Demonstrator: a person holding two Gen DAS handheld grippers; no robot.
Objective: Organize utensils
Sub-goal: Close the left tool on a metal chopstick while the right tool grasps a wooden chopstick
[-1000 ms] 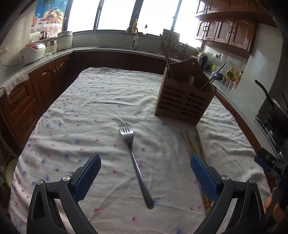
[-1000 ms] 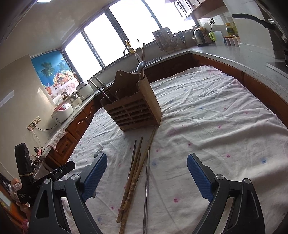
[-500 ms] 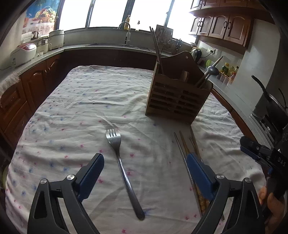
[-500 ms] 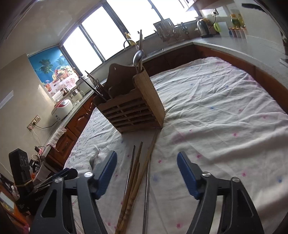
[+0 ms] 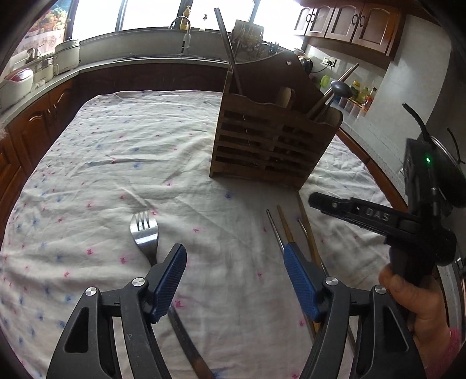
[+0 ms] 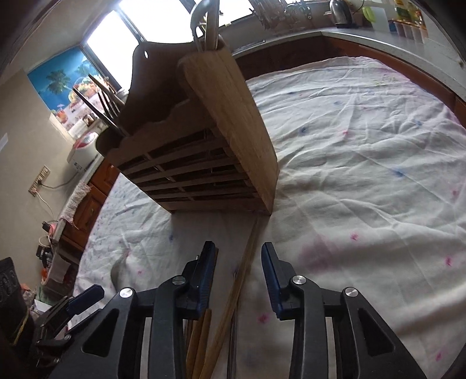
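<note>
Kitchen table under a speckled cloth (image 5: 102, 163), counters and windows around. Wooden holder (image 6: 204, 163) upright ahead of both grippers. Left gripper (image 5: 234, 272) angled down, jaws closing, fork (image 5: 145, 236) just ahead of its left finger, untouched. Right gripper (image 6: 238, 272) angled down, jaws closing over chopsticks (image 6: 233, 303), pads not yet pressing.

Bright windows (image 5: 96, 17), dark wood cabinets (image 5: 346, 20), grey countertop (image 5: 163, 61), white speckled tablecloth (image 5: 116, 145), tropical poster (image 6: 58, 84)
</note>
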